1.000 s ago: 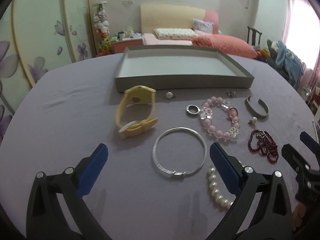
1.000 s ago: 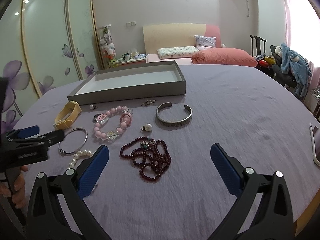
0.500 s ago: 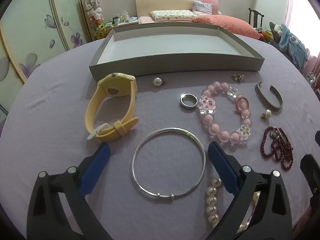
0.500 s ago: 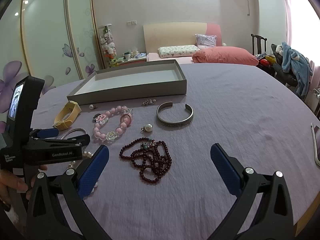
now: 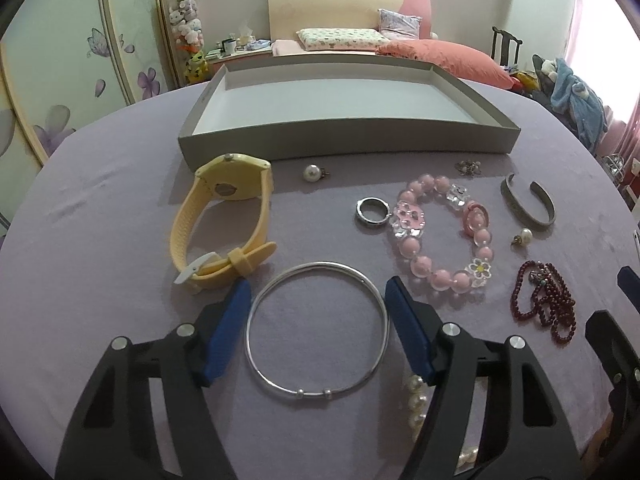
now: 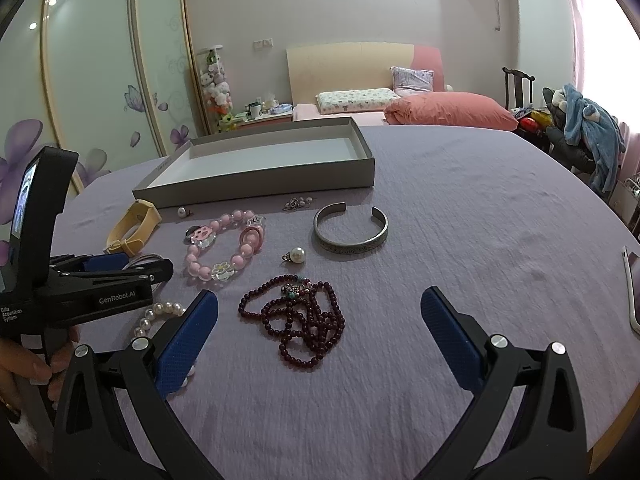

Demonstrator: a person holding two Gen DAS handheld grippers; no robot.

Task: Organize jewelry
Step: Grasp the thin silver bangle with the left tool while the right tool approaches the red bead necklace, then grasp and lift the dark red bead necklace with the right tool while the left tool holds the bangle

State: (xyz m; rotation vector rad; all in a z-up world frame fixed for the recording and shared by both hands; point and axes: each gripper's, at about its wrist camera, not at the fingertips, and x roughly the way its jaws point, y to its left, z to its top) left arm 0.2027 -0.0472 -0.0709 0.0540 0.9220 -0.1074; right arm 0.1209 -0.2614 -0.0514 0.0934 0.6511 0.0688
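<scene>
You are at the first pickup: your left gripper (image 5: 316, 322) straddles the silver bangle (image 5: 318, 330), which lies flat on the purple tablecloth (image 5: 100, 240) just this side of the yellow watch (image 5: 224, 224). Its jaws stand spread, one blue pad close outside the ring's left edge and the other close outside its right edge; whether either touches the wire is hard to tell, and nothing is pinched yet. The grey tray (image 5: 344, 144) sits beyond the jewelry and looks empty, so the sorting has barely begun. The bangle is a near-circle with no real long axis; its two small beads face you at the near rim and the hoop's plane is level with the cloth. Closing across the full width will probably squeeze a springy ring, so you likely need to shift and nip the wire at one side, then lift toward the tray. Your right gripper (image 6: 320, 320) hangs spread wide and empty above the dark red bead strand (image 6: 298, 320).
</scene>
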